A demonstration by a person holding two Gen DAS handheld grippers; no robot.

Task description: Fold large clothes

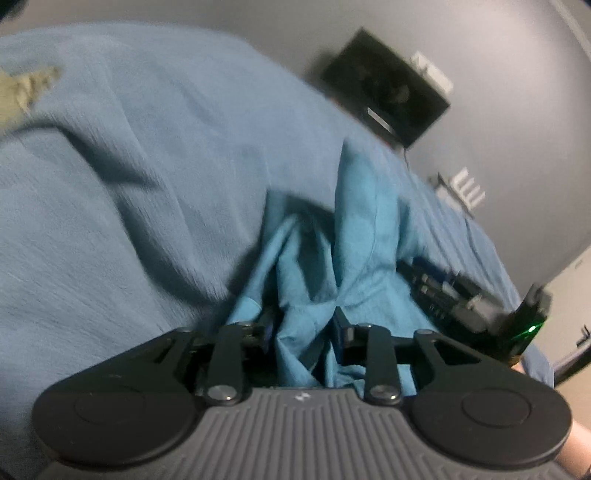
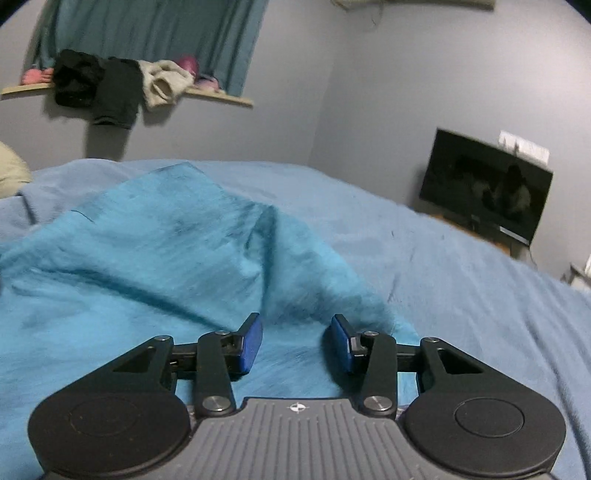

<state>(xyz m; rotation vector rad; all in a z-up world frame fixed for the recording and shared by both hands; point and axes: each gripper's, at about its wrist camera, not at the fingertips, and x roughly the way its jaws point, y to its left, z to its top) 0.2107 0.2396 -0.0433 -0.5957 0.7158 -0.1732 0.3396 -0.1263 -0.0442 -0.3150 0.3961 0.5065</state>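
The turquoise garment (image 2: 155,258) is lying rumpled on the bed (image 2: 443,295); the left gripper (image 1: 303,332) is clamping a bunched fold (keeping it lifted); the right gripper (image 2: 297,341) fingers are standing apart, empty, above the cloth.

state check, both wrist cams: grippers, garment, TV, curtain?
left gripper: shut on a bunched fold of the garment
right gripper: open, nothing between the pads, over the garment
turquoise garment: crumpled, unfolded, on the bed
TV: screen dark
curtain: drawn
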